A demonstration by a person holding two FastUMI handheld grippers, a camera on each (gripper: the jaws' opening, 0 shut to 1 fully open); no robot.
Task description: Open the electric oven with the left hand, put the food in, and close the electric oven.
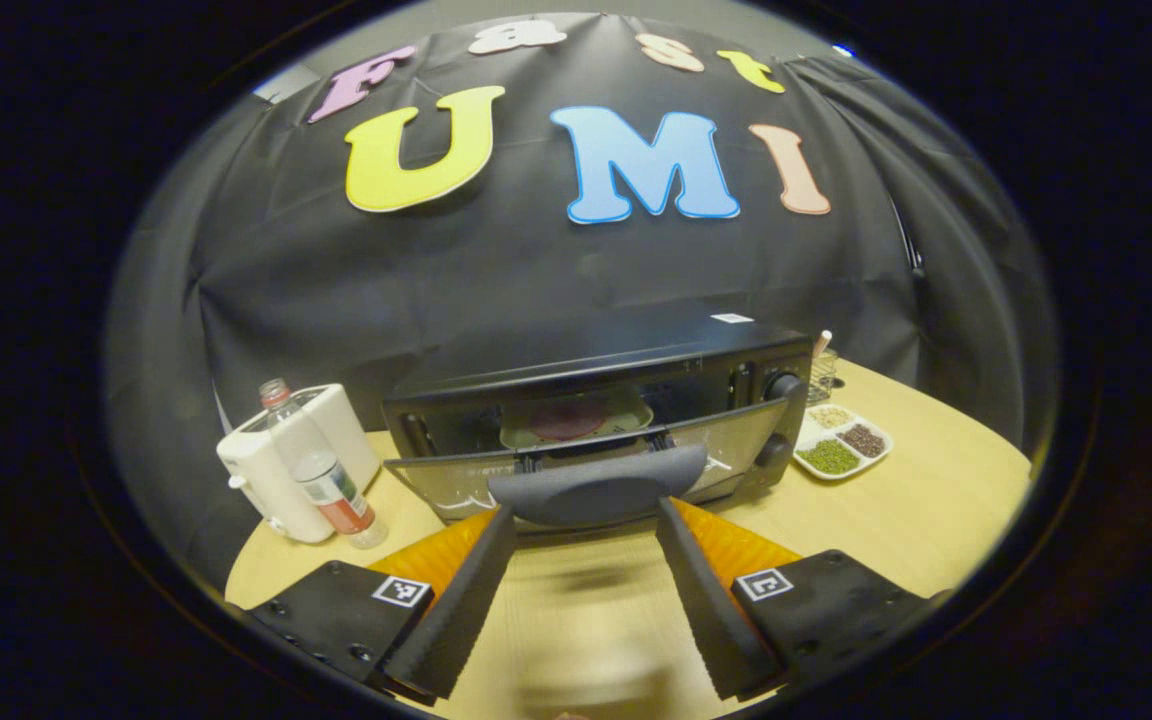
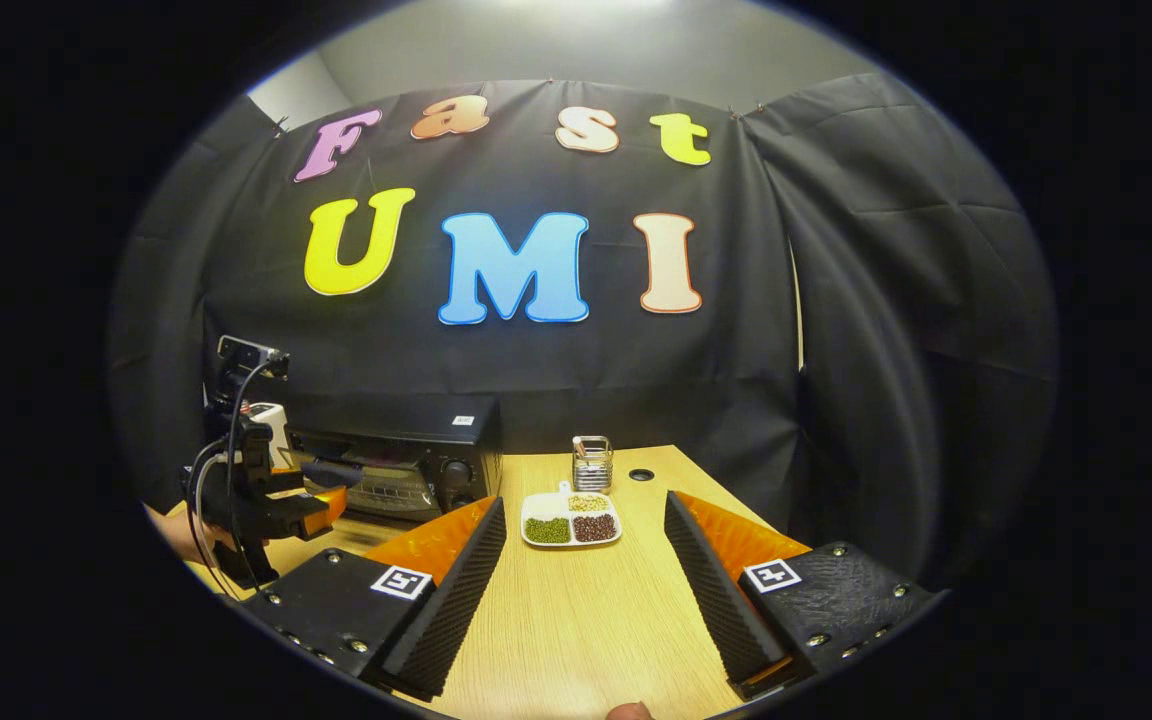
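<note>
The oven (image 1: 596, 420) sits on the table (image 1: 896, 520) against the booth wall, and everything else reads off it. Its door (image 1: 586, 465) is tilted partway between open and shut, hinged at the bottom, with the handle (image 1: 596, 490) leaning out toward the camera. Through the gap above the door a plate of food (image 1: 576, 420) rests on the rack inside the oven.

The left claw (image 1: 584, 515) is at the oven's front, its two fingers spread either side of the handle. The fingertips meet the handle's ends, but I cannot tell whether they press on it or merely bracket it. The right claw (image 2: 584, 560) hangs released and empty, well to the right of the oven, over bare table; in the right gripper view the left claw (image 2: 321, 500) appears at the oven front.

Right of the oven lie a divided dish of beans (image 1: 841, 445) and a small wire holder (image 1: 822, 372); left of the oven stand a white appliance (image 1: 291, 455) and a bottle (image 1: 336, 490).

With the food inside, the closing step looks to be in hand. The next move calls for swinging the handle up along the door's arc until the door seats flush, pushing evenly so the oven does not slide back.
</note>
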